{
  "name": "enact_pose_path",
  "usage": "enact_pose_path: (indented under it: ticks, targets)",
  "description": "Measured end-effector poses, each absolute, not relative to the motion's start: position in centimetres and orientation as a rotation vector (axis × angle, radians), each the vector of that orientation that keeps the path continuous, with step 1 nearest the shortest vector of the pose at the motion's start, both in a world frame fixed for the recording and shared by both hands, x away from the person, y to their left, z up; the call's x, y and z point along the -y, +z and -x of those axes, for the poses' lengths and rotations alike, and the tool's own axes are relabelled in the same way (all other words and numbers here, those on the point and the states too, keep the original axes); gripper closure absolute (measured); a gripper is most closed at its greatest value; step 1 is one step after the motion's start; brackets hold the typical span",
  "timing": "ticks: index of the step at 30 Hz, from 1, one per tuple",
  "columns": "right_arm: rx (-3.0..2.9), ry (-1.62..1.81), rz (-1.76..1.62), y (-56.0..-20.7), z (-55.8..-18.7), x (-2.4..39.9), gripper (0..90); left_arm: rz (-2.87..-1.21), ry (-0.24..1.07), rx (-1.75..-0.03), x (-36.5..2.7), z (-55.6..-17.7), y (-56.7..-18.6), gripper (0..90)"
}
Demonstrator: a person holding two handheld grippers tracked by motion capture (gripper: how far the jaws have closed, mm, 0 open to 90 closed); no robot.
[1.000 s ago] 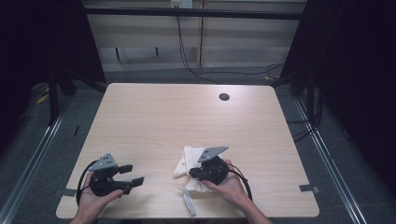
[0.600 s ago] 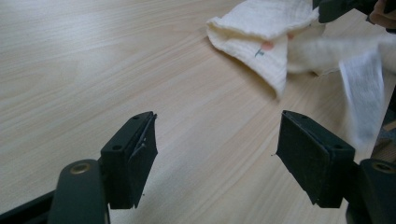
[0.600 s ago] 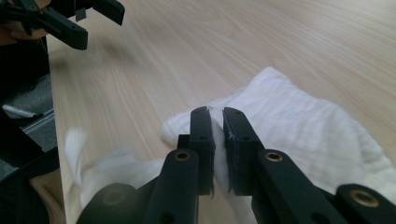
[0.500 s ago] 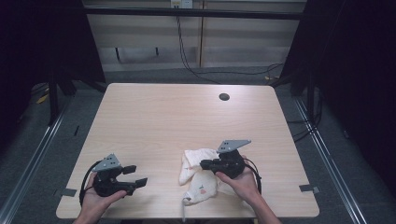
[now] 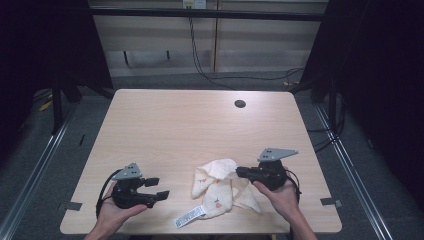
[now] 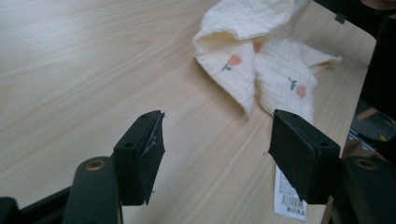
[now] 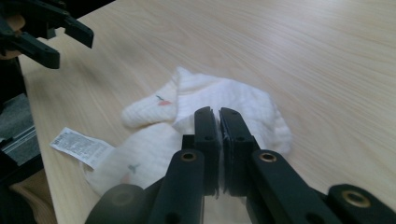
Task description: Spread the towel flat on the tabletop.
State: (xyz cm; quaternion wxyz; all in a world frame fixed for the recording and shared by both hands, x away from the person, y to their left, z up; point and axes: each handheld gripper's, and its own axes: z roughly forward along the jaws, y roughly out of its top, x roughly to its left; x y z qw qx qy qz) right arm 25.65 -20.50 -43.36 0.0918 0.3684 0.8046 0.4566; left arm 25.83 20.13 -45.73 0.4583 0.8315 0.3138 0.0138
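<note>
**Cream muslin cloth pinched at one edge, second grip pending**

Cream muslin with small red flower prints, the cloth (image 5: 220, 186) lay crumpled near the worktop's (image 5: 190, 125) six o'clock edge, its white care label (image 5: 190, 216) trailing toward seven o'clock. The right hand-held gripper (image 5: 239, 172) had its jaws clamped tight on the cloth's three o'clock side, fabric caught between the pads. The left hand-held gripper (image 5: 156, 188), at the cloth's nine o'clock and apart from it, had just been closing slightly, nothing between its jaws. The step looked like spreading the cloth; next, the left likely needed to reach a free corner and pinch it.
</note>
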Motion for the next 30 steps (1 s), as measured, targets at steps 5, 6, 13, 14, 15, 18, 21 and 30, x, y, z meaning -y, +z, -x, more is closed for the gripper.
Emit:
enact_pose_path:
  ticks: [5,6,13,14,15,18,21,30]
  targets:
    - [-2.369,1.329,-1.140,-43.5,-25.0,22.3,86.3,-2.068,0.013,-0.687,-17.5,-26.5,-45.4,42.3]
    - [-2.369,1.329,-1.140,-43.5,-25.0,22.3,86.3,-2.067,0.005,-0.678,-17.0,-26.9,-45.4,42.3]
    - [-2.295,1.297,-1.207,-44.1,-24.7,24.6,86.3,-2.063,0.015,-0.712,-15.8,-28.6,-45.7,53.3]
    - [-2.283,1.296,-1.216,-44.3,-24.8,25.0,86.3,-2.056,0.019,-0.714,-15.8,-28.8,-45.8,53.7]
    - [-2.283,1.298,-1.226,-44.5,-24.9,25.2,86.3,-2.047,0.005,-0.718,-15.7,-28.9,-46.0,53.9]
    - [-2.271,1.292,-1.238,-44.7,-25.1,25.6,86.3,-2.057,-0.018,-0.677,-15.5,-28.9,-46.6,55.2]
    - [-2.272,1.290,-1.238,-44.9,-25.2,25.6,86.3,-2.040,-0.076,-0.672,-15.5,-28.6,-47.6,58.0]
    - [-2.327,1.251,-1.206,-45.6,-24.9,24.9,86.3,-2.077,-0.122,-0.632,-13.9,-28.8,-49.1,57.0]
